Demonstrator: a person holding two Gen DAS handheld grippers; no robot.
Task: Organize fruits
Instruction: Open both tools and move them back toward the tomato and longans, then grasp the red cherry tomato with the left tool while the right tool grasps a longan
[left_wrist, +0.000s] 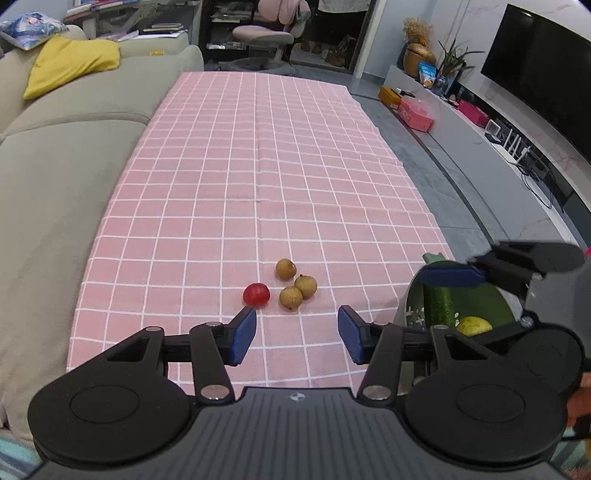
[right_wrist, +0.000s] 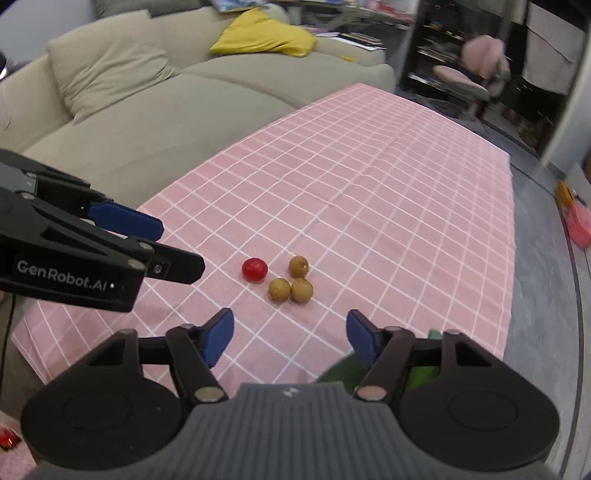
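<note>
A red cherry tomato (left_wrist: 256, 294) and three brown longans (left_wrist: 296, 283) lie close together on the pink checked tablecloth (left_wrist: 258, 166). My left gripper (left_wrist: 297, 334) is open and empty, just short of them. A green colander (left_wrist: 476, 306) at the right holds a cucumber (left_wrist: 438, 304) and a yellow fruit (left_wrist: 473, 325). My right gripper (right_wrist: 290, 334) is open and empty, also short of the tomato (right_wrist: 254, 269) and longans (right_wrist: 291, 282). The right gripper shows over the colander in the left wrist view (left_wrist: 476, 275); the left gripper shows at the left in the right wrist view (right_wrist: 162, 243).
A beige sofa (left_wrist: 55, 155) runs along the table's left side. A TV bench (left_wrist: 480, 122) with boxes and a television (left_wrist: 546, 74) stand across the floor on the right. An office chair (left_wrist: 262, 37) stands beyond the table's far end.
</note>
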